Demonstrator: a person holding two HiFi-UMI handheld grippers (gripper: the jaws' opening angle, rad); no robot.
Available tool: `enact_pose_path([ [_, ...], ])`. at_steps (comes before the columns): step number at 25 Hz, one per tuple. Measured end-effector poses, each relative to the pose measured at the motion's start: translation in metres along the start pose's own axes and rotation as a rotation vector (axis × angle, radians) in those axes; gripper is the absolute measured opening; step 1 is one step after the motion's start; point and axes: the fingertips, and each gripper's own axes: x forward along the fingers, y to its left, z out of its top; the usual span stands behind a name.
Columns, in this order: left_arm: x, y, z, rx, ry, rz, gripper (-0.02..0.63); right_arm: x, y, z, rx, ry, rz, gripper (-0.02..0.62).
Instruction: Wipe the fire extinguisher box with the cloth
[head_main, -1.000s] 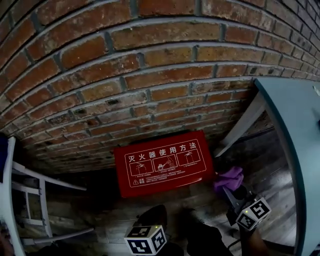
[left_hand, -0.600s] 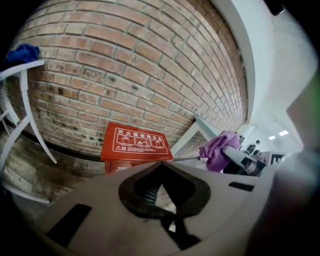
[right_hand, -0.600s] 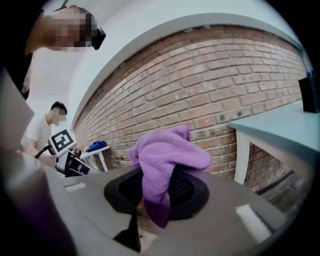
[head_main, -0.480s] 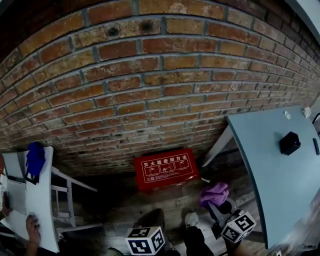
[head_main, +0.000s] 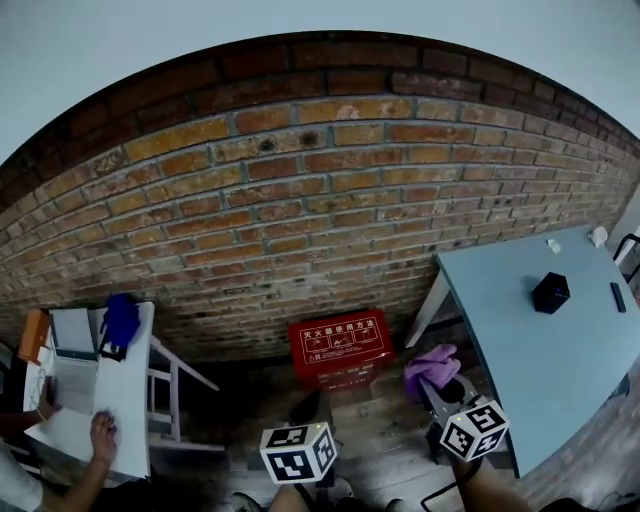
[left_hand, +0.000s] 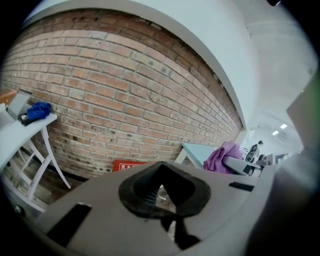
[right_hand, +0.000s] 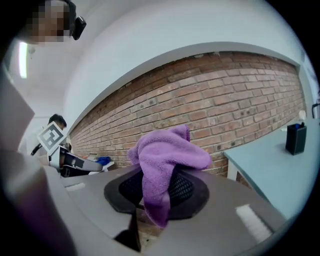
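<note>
The right tongs (head_main: 443, 392) gripped the purple cloth (head_main: 430, 366), near but not touching the red fire extinguisher box (head_main: 340, 346) at the far brick wall (head_main: 300, 200). The left tongs (head_main: 306, 408) were narrow and empty. No wiping looked under way.

The right tool (right_hand: 159, 196) clamps a purple cloth (right_hand: 167, 157). The cloth bunches up above the jaws, and one flap droops down between them. Behind runs a brick wall (right_hand: 225, 95) with pale plaster above it. At right, a light blue counter (right_hand: 272, 167) carries a small dark box (right_hand: 296, 138) near the wall.
</note>
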Motion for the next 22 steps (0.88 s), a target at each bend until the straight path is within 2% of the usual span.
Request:
enact_pose_path([
  [4, -0.026, -0.035, 0.015, 0.072, -0.059, 0.043, 0.006, -0.024, 0.01, 0.028, -0.035, -0.048, 0.012, 0.094],
  [11, -0.073, -0.105, -0.02, 0.057, -0.085, 0.088, 0.006, -0.095, 0.045, 0.047, -0.103, -0.115, 0.145, 0.094],
  [16, -0.098, -0.149, -0.039, 0.067, -0.112, 0.112, 0.006, -0.141, 0.039, 0.052, -0.116, -0.126, 0.153, 0.094],
  [22, -0.117, -0.188, -0.042, 0.108, -0.16, 0.114, 0.006, -0.171, 0.034, 0.058, -0.149, -0.125, 0.157, 0.092],
])
